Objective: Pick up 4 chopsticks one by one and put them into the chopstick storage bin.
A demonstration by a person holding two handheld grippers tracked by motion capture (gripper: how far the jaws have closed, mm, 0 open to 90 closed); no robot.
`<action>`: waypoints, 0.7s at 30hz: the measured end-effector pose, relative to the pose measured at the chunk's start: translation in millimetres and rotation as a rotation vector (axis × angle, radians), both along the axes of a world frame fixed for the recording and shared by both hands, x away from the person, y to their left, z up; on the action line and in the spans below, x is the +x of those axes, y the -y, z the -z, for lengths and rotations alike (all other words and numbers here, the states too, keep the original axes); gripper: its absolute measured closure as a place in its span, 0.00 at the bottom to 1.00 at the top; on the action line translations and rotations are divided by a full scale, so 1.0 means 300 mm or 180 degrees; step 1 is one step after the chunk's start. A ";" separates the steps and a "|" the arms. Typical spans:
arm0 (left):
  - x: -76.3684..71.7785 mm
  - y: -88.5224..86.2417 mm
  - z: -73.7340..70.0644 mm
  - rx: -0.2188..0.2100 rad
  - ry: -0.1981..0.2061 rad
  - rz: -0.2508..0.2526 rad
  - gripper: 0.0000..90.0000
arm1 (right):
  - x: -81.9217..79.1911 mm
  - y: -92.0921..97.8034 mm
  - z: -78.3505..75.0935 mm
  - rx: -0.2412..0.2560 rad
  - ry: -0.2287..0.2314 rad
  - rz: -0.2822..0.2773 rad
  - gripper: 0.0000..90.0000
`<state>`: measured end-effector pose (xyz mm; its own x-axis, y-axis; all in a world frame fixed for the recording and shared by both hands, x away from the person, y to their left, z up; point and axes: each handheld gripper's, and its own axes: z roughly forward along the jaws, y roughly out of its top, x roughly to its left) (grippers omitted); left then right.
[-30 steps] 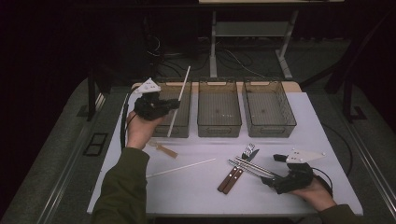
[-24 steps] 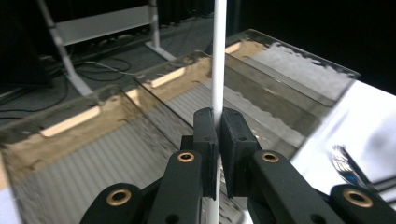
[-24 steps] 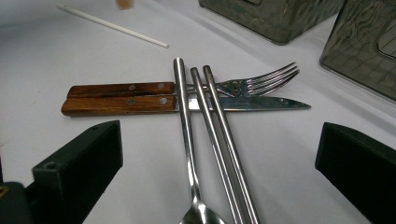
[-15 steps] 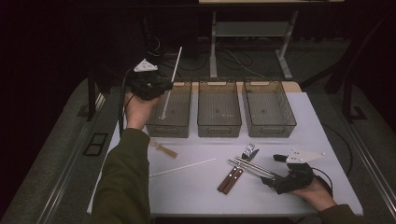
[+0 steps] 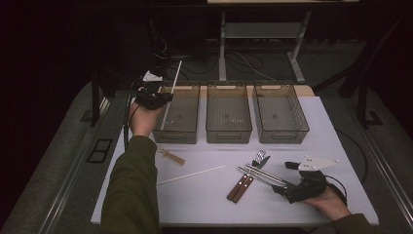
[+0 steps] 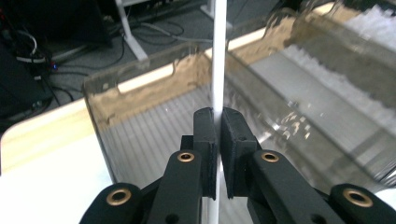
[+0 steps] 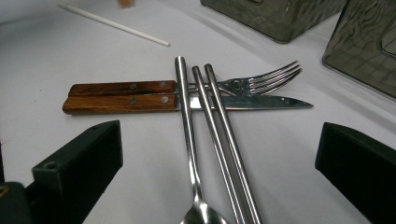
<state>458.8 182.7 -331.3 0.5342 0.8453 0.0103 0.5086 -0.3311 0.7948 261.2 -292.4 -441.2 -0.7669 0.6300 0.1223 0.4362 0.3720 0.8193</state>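
Two clear mesh-bottomed bins, the middle bin (image 5: 228, 113) and the right bin (image 5: 280, 112), are set side by side at the far part of the white counter (image 5: 204, 200). A second white stick (image 5: 191, 175) is laid flat on the counter nearer the front, with a small wooden piece (image 5: 171, 156) just beyond it. Behind the counter, cables (image 5: 243, 61) are strewn on the dark floor beneath a metal table frame (image 5: 263, 34).

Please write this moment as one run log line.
left gripper: shut on white stick | over left bin | right gripper: open, before metal cutlery
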 end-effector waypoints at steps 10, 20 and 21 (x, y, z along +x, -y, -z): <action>0.010 -0.039 0.061 0.0036 -0.0173 -0.0056 0.94 | 0.004 0.000 0.003 -0.0015 -0.0015 0.0022 0.01; 0.021 -0.023 0.109 0.0136 -0.0301 -0.0051 0.94 | 0.004 0.002 0.002 -0.0008 -0.0008 0.0020 0.01; 0.022 -0.022 0.114 0.0127 -0.0308 -0.0049 0.94 | 0.004 0.002 0.002 -0.0007 -0.0008 0.0020 0.01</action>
